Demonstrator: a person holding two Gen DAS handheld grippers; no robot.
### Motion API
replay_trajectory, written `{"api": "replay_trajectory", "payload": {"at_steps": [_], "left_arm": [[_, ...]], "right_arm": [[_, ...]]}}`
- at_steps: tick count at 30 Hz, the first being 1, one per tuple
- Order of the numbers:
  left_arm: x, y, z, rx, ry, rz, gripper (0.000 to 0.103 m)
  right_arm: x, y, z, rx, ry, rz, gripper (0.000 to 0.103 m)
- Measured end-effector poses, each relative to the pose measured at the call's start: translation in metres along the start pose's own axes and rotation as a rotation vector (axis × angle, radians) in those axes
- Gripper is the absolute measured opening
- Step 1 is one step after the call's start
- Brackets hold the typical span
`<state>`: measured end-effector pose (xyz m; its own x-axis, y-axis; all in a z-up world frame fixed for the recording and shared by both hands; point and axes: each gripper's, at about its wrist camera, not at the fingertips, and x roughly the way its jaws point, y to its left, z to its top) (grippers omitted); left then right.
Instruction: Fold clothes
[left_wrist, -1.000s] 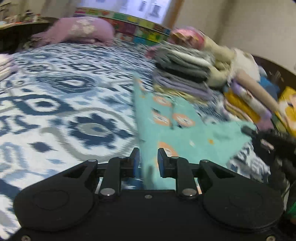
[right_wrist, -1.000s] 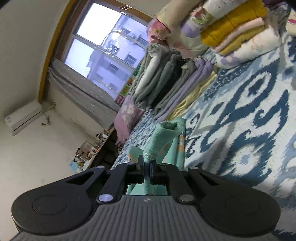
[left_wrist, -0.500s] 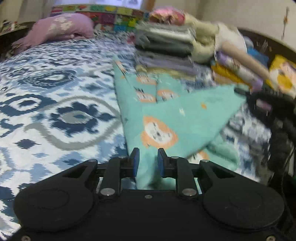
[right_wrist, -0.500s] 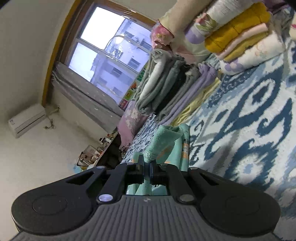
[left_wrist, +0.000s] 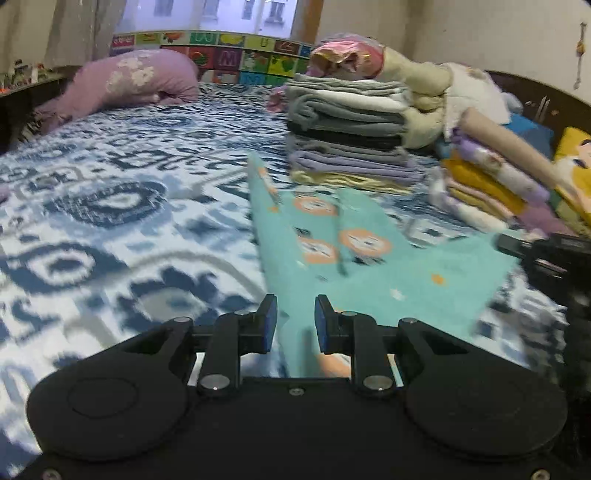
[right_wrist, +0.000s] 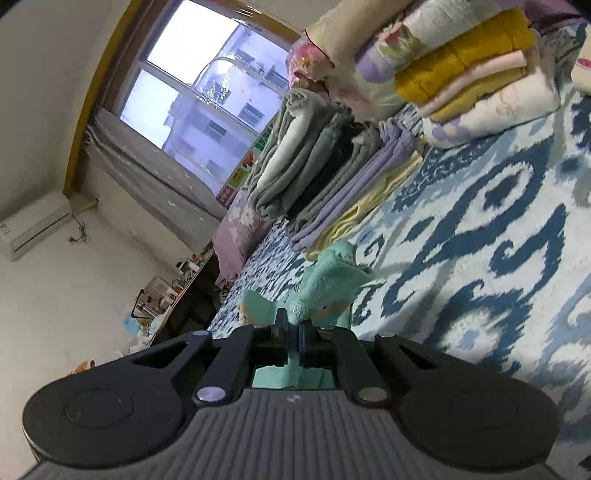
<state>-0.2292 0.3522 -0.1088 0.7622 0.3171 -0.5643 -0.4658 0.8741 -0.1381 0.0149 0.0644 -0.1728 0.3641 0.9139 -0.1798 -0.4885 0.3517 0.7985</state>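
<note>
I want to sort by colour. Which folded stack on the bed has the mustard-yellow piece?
The right-hand stack, nearer the headboard, with floral and pink layers. The grey and lilac stack beside it has only a pale yellow bottom layer.

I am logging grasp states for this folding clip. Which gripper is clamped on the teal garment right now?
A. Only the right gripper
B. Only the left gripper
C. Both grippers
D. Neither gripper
A. The right gripper has its jaws pressed together on a bunched fold of the teal garment, while the left gripper shows a clear gap between its fingers, with the fabric lying on the bed beneath it.
</note>
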Motion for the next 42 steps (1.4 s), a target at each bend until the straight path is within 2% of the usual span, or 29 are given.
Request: {"api": "replay_trajectory", "payload": {"at_steps": [2, 11, 17, 23, 25, 28, 32, 35, 41, 42], "left_arm": [[0.012, 0.003, 0.009, 0.021, -0.006, 0.016, 0.019], [0.06, 0.006, 0.022, 0.091, -0.026, -0.043, 0.019], [0.099, 0.01, 0.037, 0.141, -0.033, -0.067, 0.019], [0.127, 0.008, 0.039, 0.229, 0.06, -0.181, 0.019], [0.119, 0.014, 0.046, 0.215, 0.023, -0.207, 0.019], [0.113, 0.038, 0.059, 0.127, -0.04, -0.211, 0.019], [0.126, 0.063, 0.07, 0.011, -0.056, -0.217, 0.019], [0.15, 0.06, 0.075, 0.019, -0.013, -0.208, 0.019], [0.168, 0.039, 0.071, 0.151, 0.059, -0.253, 0.019], [0.165, 0.043, 0.074, 0.146, 0.046, -0.26, 0.019]], "right_arm": [[0.002, 0.0, 0.0, -0.001, -0.003, 0.001, 0.007], [0.001, -0.007, 0.008, 0.023, -0.046, -0.003, 0.007], [0.003, -0.013, 0.006, 0.028, -0.048, -0.046, 0.007], [0.008, -0.016, 0.001, 0.03, -0.01, -0.058, 0.007], [0.009, -0.016, 0.001, 0.02, -0.009, -0.063, 0.007], [0.007, -0.018, 0.002, 0.029, -0.015, -0.069, 0.007], [0.008, -0.022, 0.0, 0.051, -0.005, -0.06, 0.007], [0.008, -0.021, 0.0, 0.04, -0.004, -0.067, 0.007], [0.003, -0.023, 0.003, 0.04, -0.011, -0.066, 0.007], [0.004, -0.024, 0.002, 0.043, -0.008, -0.066, 0.007]]}}
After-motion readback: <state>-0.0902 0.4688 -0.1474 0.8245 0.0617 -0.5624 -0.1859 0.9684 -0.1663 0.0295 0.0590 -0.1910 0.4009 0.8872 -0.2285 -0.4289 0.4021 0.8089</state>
